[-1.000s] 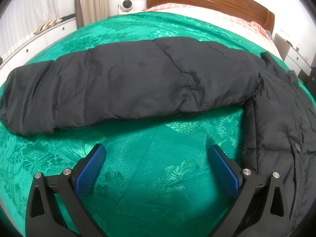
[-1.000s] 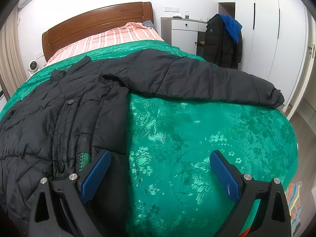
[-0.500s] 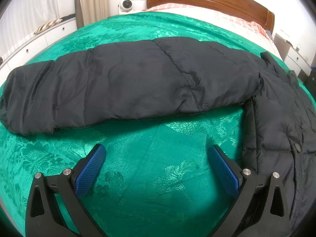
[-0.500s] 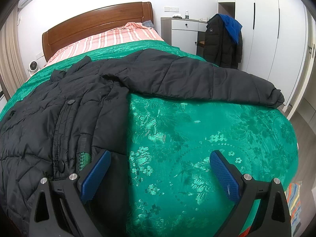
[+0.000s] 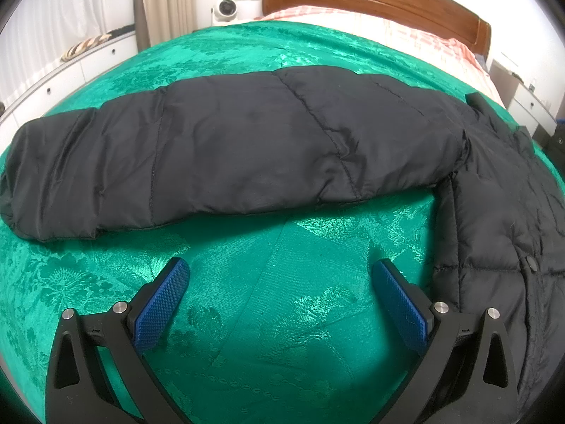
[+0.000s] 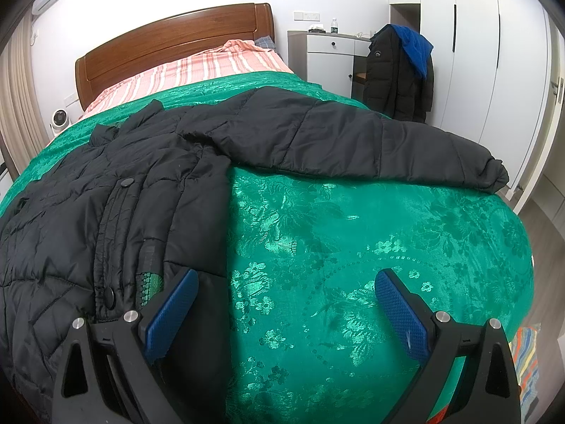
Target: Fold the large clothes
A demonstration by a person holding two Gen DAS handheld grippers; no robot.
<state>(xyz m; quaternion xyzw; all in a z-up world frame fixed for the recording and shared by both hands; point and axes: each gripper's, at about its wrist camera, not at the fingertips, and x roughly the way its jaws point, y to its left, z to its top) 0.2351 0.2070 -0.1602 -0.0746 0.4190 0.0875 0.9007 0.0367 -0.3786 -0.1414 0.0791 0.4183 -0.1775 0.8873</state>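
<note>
While the black jacket (image 6: 116, 212) lies front-up on the green bedspread (image 6: 353, 247), its collar points toward the wooden headboard (image 6: 169, 42) and both sleeves stretch straight out sideways; one sleeve (image 5: 229, 155) runs across the left wrist view; no lettering on it is legible; the left gripper (image 5: 279, 275) hangs low over bare bedspread, jaws wide and empty; the right gripper (image 6: 286, 282) too, spread wide at the jacket's edge.
</note>
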